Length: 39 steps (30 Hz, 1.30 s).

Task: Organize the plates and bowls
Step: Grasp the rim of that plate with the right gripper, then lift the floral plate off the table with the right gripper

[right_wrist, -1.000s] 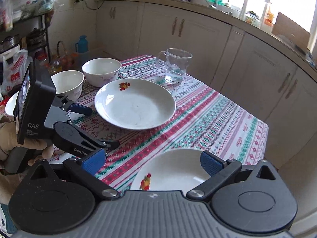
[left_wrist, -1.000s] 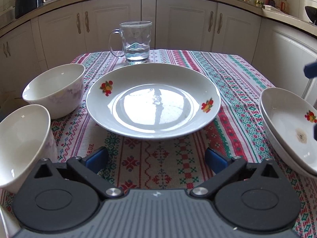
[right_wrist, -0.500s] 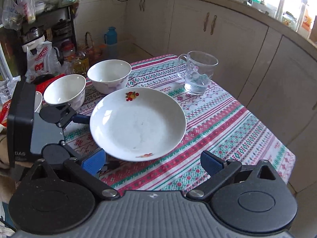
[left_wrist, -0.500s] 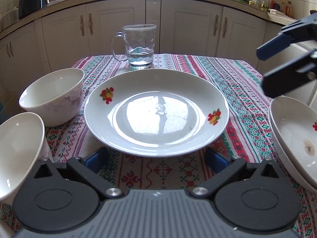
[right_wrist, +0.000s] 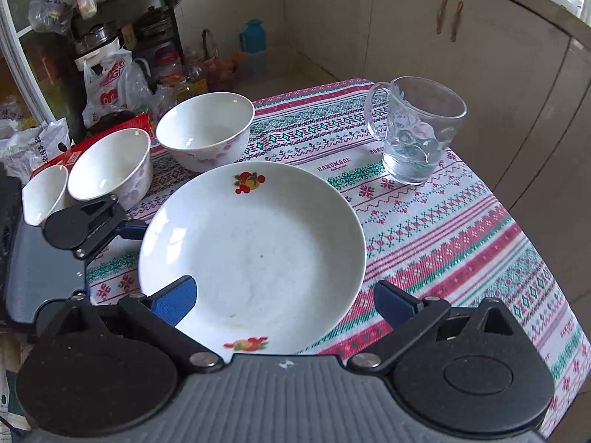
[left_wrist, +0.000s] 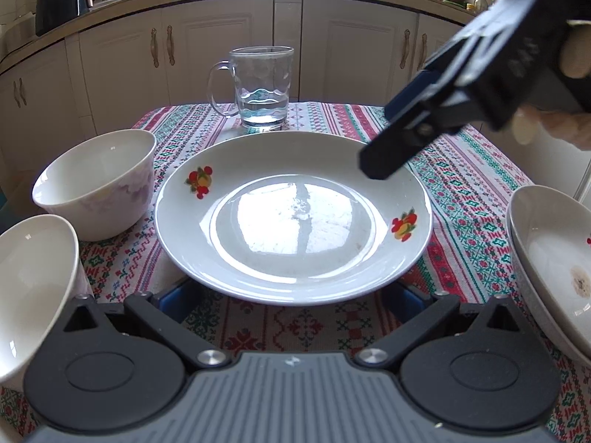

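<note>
The plate [left_wrist: 293,217] is seen lying on the tablecloth [left_wrist: 476,199], between two bowls [left_wrist: 98,181] and a second plate [left_wrist: 550,262]. Both the left gripper [left_wrist: 293,297] and right gripper [right_wrist: 286,301] are spread wide at its rim, with nothing held

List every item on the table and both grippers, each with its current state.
Plate: flat on tablecloth, empty.
Glass mug: upright, some water.
Far bowl: upright, empty.
Near bowl: upright, empty.
Right dishes: stacked, stained.
Left gripper: open.
Right gripper: open above plate.
</note>
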Tool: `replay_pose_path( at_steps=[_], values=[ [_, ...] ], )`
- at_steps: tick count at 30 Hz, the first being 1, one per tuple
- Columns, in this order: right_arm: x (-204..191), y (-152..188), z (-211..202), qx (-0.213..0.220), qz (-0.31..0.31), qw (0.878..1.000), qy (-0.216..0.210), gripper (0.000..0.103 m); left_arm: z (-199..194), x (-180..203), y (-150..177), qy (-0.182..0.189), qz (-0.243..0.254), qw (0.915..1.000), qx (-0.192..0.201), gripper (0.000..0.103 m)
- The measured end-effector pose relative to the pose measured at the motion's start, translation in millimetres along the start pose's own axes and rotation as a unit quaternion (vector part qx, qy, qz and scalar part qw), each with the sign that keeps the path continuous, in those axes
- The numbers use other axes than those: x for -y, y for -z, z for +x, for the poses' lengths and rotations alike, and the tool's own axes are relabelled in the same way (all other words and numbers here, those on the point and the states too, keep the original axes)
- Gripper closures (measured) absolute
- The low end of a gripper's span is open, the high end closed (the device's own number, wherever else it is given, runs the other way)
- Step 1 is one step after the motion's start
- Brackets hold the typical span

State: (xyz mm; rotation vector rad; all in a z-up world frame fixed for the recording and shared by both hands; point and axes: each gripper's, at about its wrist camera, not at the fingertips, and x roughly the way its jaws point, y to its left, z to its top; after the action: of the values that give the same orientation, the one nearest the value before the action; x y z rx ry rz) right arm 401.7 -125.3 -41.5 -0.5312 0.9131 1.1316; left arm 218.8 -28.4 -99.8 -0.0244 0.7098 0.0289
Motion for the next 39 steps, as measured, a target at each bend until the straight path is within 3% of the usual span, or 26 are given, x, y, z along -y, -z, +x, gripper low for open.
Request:
replay_pose_path(
  at_steps=[9,26,39],
  values=[
    [26.8,-28.6,36.8,-0.022,-0.005,0.999,-0.029,0.000,-0.5,-0.1,0.6,0.000,0.000,1.0000,0.000,0.000],
    [59.0,-53.9,74.7,-0.056,0.006,0.993,-0.107,0.026,-0.3,0.1,0.6,0.000,0.000,1.0000,0.000,0.000],
    [77.2,-59.9,86.1,-0.079,0.039,0.980,-0.179,0.029,-0.5,0.2,0.5,0.000,0.000,1.0000,0.000,0.000]
  ],
)
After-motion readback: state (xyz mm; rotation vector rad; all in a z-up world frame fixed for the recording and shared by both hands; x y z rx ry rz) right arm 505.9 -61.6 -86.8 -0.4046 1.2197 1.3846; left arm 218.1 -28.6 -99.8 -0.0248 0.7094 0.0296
